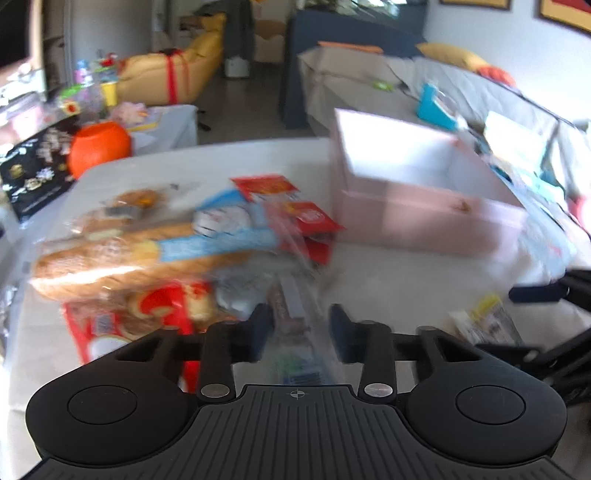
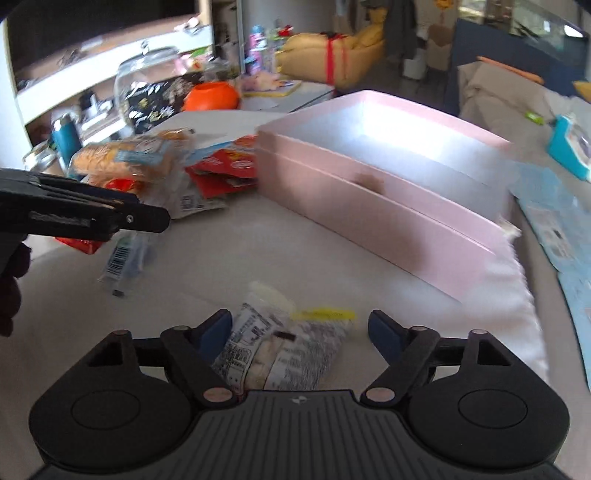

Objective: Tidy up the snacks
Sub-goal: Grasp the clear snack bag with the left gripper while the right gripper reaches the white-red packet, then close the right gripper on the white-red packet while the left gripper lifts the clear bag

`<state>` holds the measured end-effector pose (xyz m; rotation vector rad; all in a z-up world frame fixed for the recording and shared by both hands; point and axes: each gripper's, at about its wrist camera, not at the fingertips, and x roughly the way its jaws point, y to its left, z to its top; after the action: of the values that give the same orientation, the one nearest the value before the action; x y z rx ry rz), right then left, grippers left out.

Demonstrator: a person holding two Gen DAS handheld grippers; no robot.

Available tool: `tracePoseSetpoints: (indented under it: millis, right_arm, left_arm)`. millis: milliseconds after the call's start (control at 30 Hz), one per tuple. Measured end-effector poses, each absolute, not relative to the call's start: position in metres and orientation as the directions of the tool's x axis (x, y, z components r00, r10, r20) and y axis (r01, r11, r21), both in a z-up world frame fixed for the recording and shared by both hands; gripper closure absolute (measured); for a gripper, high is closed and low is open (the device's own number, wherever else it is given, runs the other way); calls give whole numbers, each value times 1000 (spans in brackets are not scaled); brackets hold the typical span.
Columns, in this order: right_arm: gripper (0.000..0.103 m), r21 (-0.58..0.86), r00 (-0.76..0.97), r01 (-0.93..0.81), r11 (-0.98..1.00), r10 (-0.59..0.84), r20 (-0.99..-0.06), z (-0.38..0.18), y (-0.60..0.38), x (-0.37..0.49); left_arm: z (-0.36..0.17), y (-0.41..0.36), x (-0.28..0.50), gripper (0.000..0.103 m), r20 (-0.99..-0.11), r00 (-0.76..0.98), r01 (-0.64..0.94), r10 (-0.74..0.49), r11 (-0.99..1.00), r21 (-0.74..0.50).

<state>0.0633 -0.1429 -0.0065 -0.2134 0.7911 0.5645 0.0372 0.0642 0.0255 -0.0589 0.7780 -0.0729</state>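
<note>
Left hand-held gripper [image 1: 300,326] astride a clear-wrapped snack [image 1: 295,332], grip unclear; right hand-held gripper [image 2: 300,328] open; labels unreadable

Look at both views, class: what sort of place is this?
Probably a lived-in living room at home: a yellow sofa at the back, framed pictures on the wall, snack packets on a cloth-covered table.

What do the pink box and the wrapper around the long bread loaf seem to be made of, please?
Pink box: probably matte cardboard, with flat walls, crisp folded edges and no gloss. Bread wrapper: thin clear plastic film, glossy and crinkled, the loaf showing through. Blur leaves both uncertain.
</note>
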Motion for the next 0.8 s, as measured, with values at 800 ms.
tracePoseSetpoints:
  millis: [800]
  right_arm:
    - [4, 26, 599, -501, 865, 369, -711, -17, -144, 44]
  left_arm:
    - [13, 26, 16, 54, -718, 675, 222, -167, 975, -17]
